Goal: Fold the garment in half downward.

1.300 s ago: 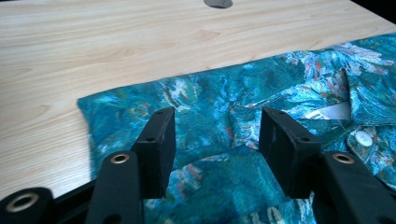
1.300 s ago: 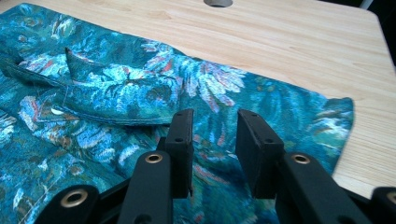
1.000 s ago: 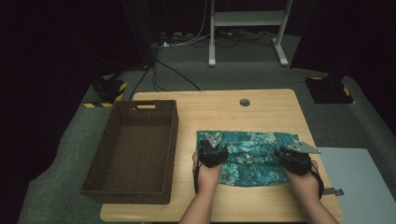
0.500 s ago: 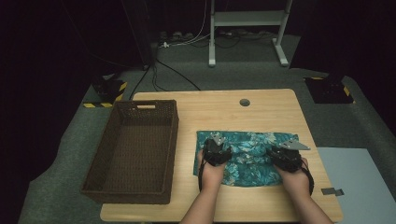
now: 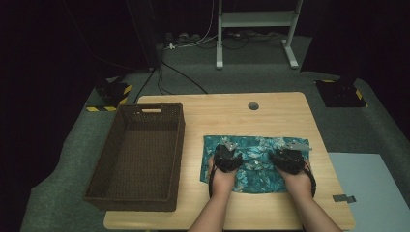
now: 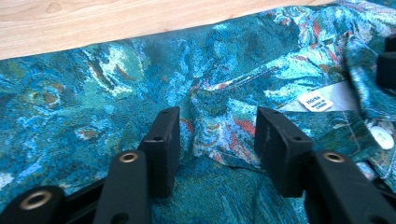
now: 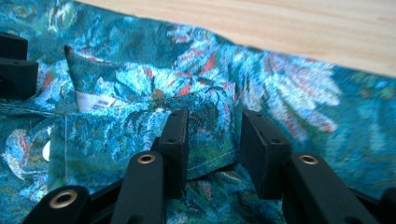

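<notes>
Both grippers, left (image 6: pixel 212 140) and right (image 7: pixel 210 142), spread over shirt (image 5: pixel 251 162) near table's (image 5: pixel 290 104) front edge; pinch collar folds evenly before lifting.

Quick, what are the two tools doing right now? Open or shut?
Left tool: open, jaws apart over the shirt, gripping nothing.
Right tool: open, jaws apart over the shirt's folded edge.

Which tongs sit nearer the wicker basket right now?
The left tongs, on the shirt's basket-side half; the right tongs sit farther from the basket.
</notes>
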